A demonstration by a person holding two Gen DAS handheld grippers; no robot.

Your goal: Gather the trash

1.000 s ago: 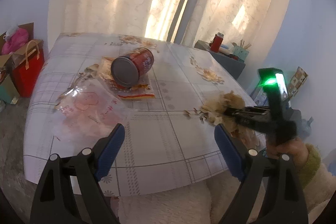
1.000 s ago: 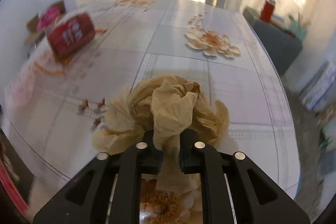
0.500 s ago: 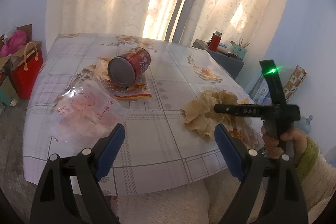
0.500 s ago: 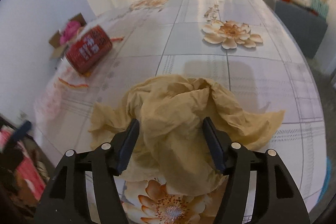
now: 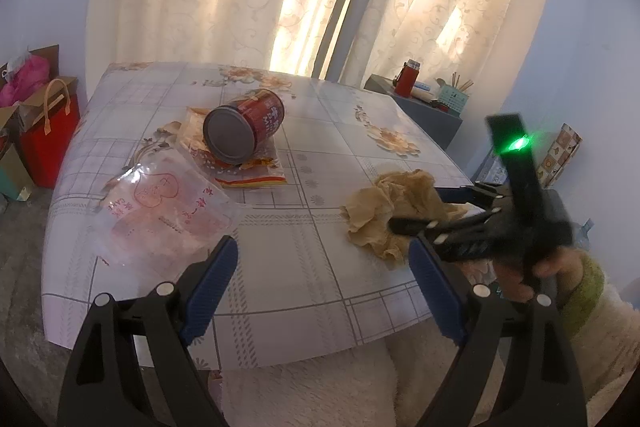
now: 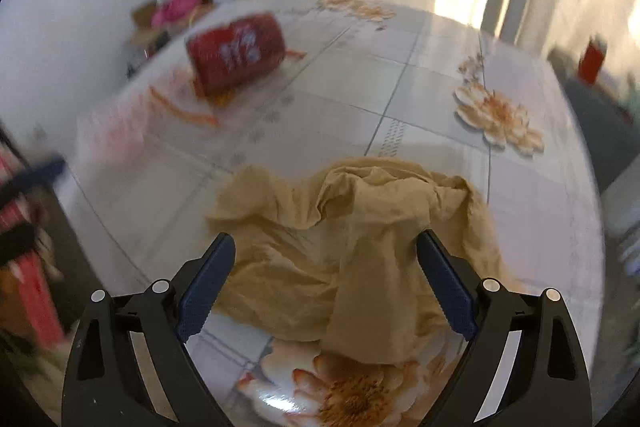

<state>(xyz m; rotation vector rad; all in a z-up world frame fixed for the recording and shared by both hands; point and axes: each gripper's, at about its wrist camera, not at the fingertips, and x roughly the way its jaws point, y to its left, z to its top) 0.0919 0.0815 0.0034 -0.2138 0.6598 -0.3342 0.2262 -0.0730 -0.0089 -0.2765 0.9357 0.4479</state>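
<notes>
A crumpled tan paper wad [image 6: 360, 227] lies on the table near its front right edge; it also shows in the left wrist view [image 5: 390, 207]. My right gripper [image 6: 326, 275] is open, its jaws wide on either side of the wad, not holding it. A red can [image 5: 244, 125] lies on its side on a flat snack wrapper [image 5: 256, 179] at the table's middle; it is blurred in the right wrist view [image 6: 236, 53]. A clear plastic bag with red print [image 5: 160, 211] lies at the front left. My left gripper [image 5: 320, 279] is open and empty above the table's front edge.
The table [image 5: 304, 287] has a glossy floral cloth. A red gift bag [image 5: 48, 139] and boxes stand on the floor at the left. A grey side cabinet [image 5: 424, 111] with a red flask stands at the back right. Curtains hang behind.
My right gripper opened and let go of the tan paper wad, which now rests spread on the table. The right gripper swung left. My left gripper stayed open and almost still.
</notes>
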